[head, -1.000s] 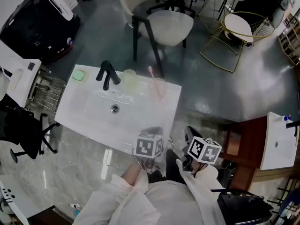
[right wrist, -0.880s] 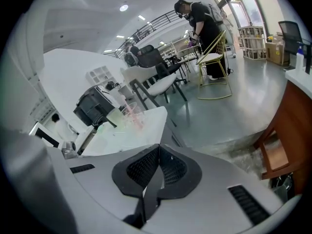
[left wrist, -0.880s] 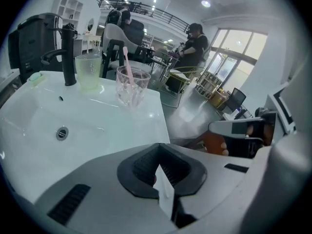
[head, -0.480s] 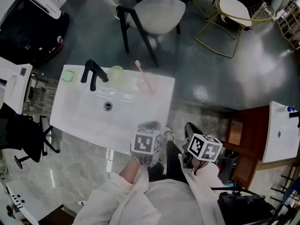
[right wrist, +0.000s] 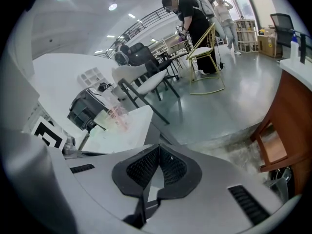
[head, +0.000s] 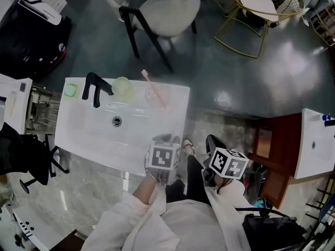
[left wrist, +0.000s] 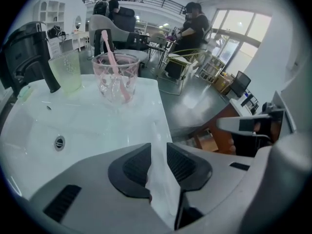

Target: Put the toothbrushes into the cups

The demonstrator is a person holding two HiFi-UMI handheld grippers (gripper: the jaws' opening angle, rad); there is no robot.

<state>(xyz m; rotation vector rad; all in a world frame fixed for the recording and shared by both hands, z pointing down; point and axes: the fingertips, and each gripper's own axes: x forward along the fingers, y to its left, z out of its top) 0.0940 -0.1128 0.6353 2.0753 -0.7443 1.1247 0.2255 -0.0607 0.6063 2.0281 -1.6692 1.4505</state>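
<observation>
A clear pink cup (head: 155,95) with a pink toothbrush (head: 145,77) standing in it sits at the back right of the white sink (head: 84,135). A pale green cup (head: 123,86) stands left of it, beside the black faucet (head: 94,88). The left gripper view shows the pink cup (left wrist: 116,77), the toothbrush (left wrist: 108,50) and the green cup (left wrist: 66,71) ahead. My left gripper (head: 166,140) hangs over the sink's front right corner; its jaws (left wrist: 158,162) have just been opening and are open with nothing between them. My right gripper (head: 213,143) is off the sink's right side, shut (right wrist: 158,152) and empty.
A green soap bar (head: 69,90) lies left of the faucet, and the drain (head: 117,121) is mid-basin. Beyond the sink stand a white chair (head: 167,7) and a gold wire side table (head: 259,7). A wooden cabinet (head: 275,150) stands at the right.
The head view has shifted, so the sink and cups now sit further left in it. Both grippers stay near the sink's front right corner.
</observation>
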